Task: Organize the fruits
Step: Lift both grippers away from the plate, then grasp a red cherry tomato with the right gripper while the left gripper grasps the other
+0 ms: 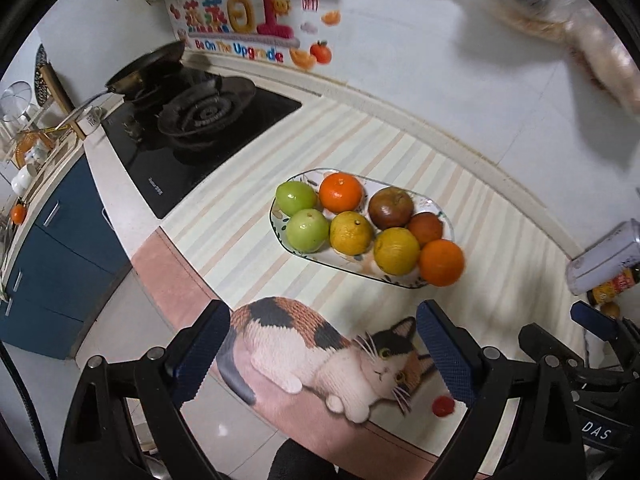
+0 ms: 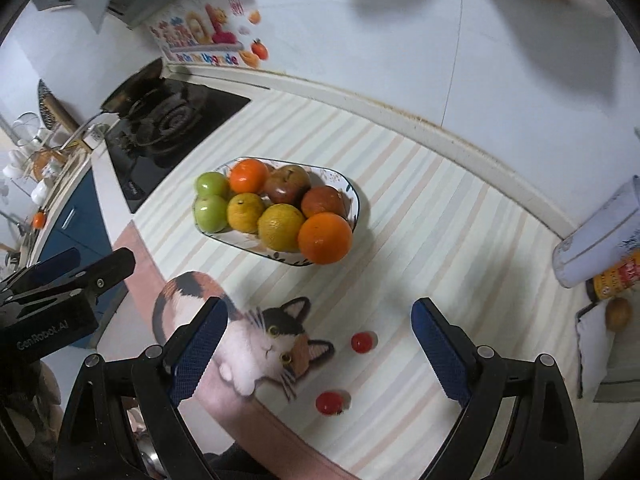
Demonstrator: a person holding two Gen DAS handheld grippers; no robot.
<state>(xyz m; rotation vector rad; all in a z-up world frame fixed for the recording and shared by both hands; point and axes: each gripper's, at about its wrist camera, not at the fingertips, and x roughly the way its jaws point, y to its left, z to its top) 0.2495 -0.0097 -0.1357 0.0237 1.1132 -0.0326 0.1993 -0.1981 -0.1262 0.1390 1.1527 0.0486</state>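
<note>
An oblong patterned plate [image 1: 404,283] [image 2: 356,200] on the striped mat holds several fruits: green apples [image 1: 306,230] [image 2: 211,213], oranges [image 1: 441,262] [image 2: 325,237], yellowish citrus [image 1: 396,251] [image 2: 281,227] and dark red apples [image 1: 390,207] [image 2: 287,184]. My left gripper [image 1: 322,350] hovers open and empty above the cat picture, nearer than the plate. My right gripper [image 2: 318,346] is open and empty too, high above the mat's near part. The left gripper [image 2: 68,276] also shows at the left edge of the right wrist view.
Two small red fruits [image 2: 363,342] [image 2: 330,402] lie on the mat near its front edge; the left wrist view shows one red fruit [image 1: 443,405]. A gas hob [image 1: 192,128] with a pan [image 1: 148,66] stands left. A white jar [image 2: 596,236], a tin [image 2: 618,274] and a brown fruit [image 2: 618,313] sit right.
</note>
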